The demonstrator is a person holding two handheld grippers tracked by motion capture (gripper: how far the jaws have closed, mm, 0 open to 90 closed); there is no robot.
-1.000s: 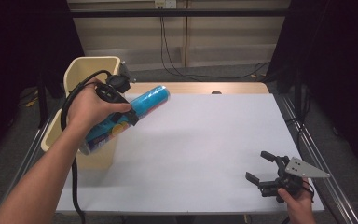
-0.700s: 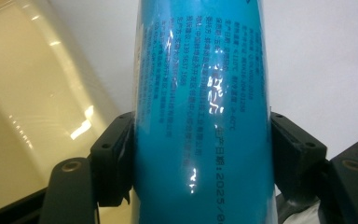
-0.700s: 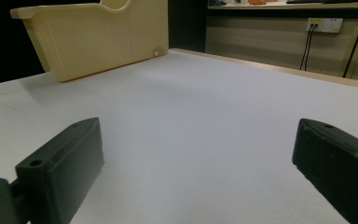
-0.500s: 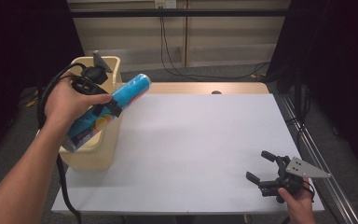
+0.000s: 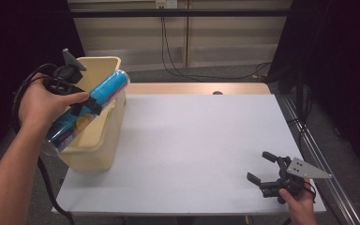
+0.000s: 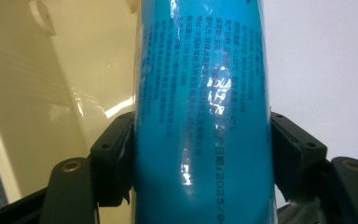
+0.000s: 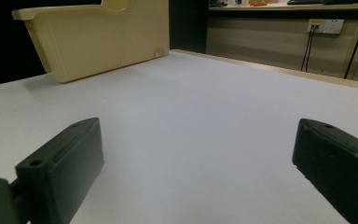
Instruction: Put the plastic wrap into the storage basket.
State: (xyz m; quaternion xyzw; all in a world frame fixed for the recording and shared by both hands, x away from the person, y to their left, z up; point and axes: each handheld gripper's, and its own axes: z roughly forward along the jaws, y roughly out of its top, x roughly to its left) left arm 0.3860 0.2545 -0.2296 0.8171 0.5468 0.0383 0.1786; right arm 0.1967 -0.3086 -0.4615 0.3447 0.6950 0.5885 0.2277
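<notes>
A long blue tube [image 5: 88, 108] with printed text [image 6: 205, 112] is held tilted over the cream bin [image 5: 107, 122] at the table's left edge. My left gripper [image 5: 85, 105] is shut on the tube around its middle, both jaws pressed against its sides. In the left gripper view the bin's inside wall [image 6: 51, 93] lies behind the tube. My right gripper [image 5: 262, 169] rests low at the table's front right corner, open, with nothing between its jaws. The right gripper view shows the bin [image 7: 98, 37] far across the white tabletop.
The white tabletop [image 5: 197, 140] stretches between the bin and the right gripper. A wooden strip [image 5: 197, 89] runs along the far edge. Cables [image 5: 168, 51] hang on the wall behind. A metal rail [image 5: 318, 159] borders the right side.
My left gripper has carried the blue tube leftward, from above the table beside the bin to over the bin. The right gripper has stayed put.
</notes>
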